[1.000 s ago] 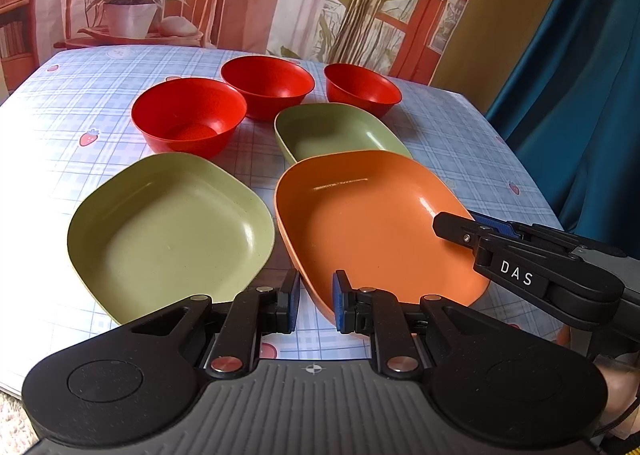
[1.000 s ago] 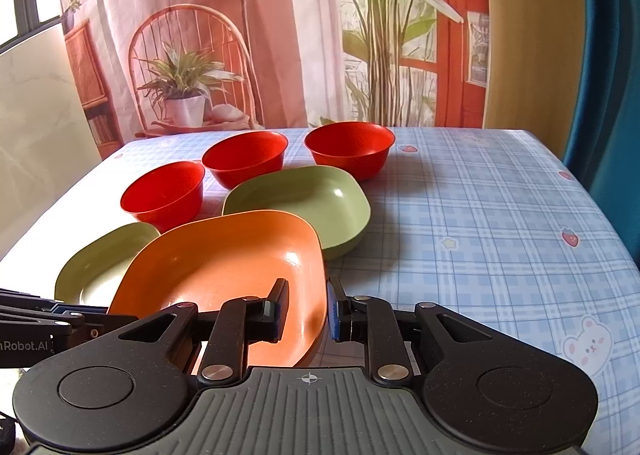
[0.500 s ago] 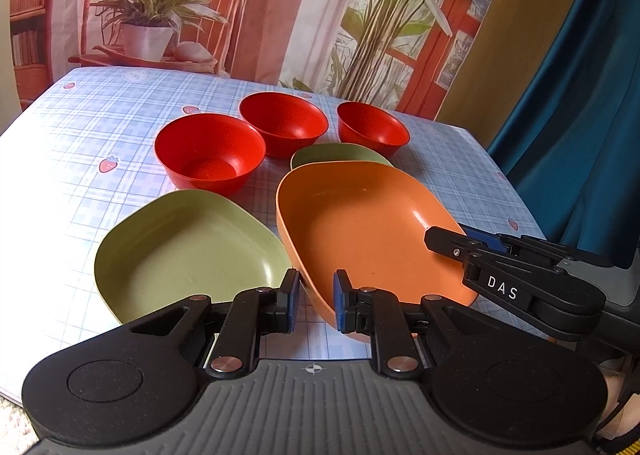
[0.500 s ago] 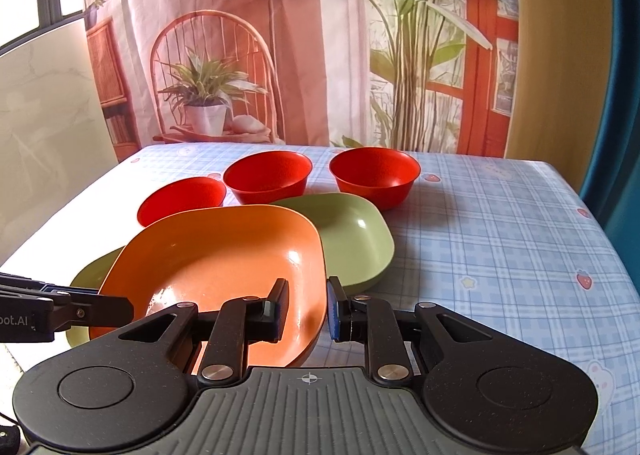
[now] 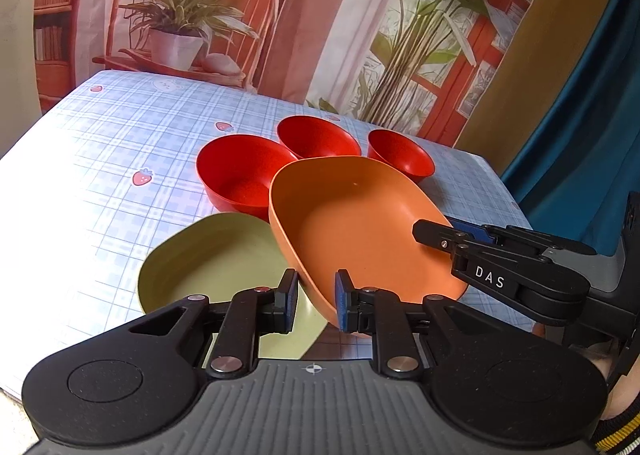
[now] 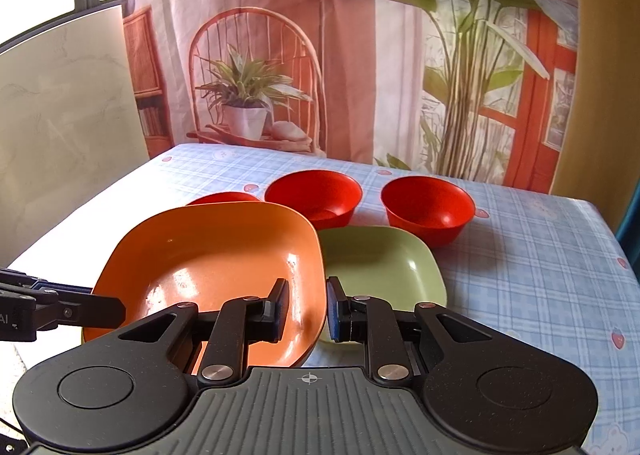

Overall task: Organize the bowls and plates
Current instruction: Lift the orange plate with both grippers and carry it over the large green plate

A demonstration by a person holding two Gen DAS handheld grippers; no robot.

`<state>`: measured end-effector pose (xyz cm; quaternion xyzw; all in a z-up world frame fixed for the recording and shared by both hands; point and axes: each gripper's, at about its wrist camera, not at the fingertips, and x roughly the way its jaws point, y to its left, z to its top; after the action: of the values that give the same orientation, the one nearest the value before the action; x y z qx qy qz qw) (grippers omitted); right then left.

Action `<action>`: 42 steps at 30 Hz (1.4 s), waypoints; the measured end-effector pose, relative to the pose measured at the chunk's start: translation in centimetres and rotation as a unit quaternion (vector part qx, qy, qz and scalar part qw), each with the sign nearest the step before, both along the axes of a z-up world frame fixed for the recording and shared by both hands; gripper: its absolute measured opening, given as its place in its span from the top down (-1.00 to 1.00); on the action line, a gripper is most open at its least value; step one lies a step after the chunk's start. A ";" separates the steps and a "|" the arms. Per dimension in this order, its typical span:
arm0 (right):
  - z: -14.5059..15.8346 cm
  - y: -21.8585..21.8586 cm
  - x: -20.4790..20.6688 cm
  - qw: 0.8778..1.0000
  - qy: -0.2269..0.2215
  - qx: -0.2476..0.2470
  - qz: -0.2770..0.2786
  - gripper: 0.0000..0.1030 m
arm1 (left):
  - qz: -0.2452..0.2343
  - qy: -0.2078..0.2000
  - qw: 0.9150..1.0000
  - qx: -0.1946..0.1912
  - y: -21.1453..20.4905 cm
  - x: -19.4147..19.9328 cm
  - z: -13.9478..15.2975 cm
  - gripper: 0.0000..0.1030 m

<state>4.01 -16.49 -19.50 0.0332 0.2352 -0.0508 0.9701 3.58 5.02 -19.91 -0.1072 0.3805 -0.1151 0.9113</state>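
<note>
Both grippers hold the orange plate off the table. My left gripper is shut on its near left rim. My right gripper is shut on its near right rim, and its fingers show at the plate's right edge in the left wrist view. One green plate lies below the orange plate's left side. A second green plate lies to its right. Three red bowls stand behind in a row.
The table has a blue checked cloth with strawberry prints. A printed backdrop of a chair, potted plant and window hangs behind. A blue curtain hangs at the right. The table's near left edge is close by.
The orange plate has been lifted off the table by both grippers and carried up and leftward. It now partly covers the left green plate and hides part of the bowls.
</note>
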 end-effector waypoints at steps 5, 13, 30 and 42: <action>1.3 1.7 3.0 0.999 -0.013 -0.011 0.035 0.65 | 0.027 -0.002 1.000 -0.002 2.3 0.5 0.5 0.59; 0.5 4.7 6.9 0.996 -0.006 -0.035 0.087 0.65 | 0.061 0.019 0.998 0.005 4.6 0.8 -0.5 0.58; -3.2 5.8 6.7 0.994 0.025 -0.024 0.103 0.65 | 0.074 0.044 0.996 0.014 4.9 -0.9 -2.5 0.57; -4.5 6.6 7.0 0.991 0.049 -0.036 0.116 0.65 | 0.075 0.075 0.994 -0.001 5.3 -1.8 -3.4 0.57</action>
<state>10.96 -9.87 -24.00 -0.0318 0.2824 0.0516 0.9574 1.82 10.32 -23.29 -0.1447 0.4382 -0.0382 0.8863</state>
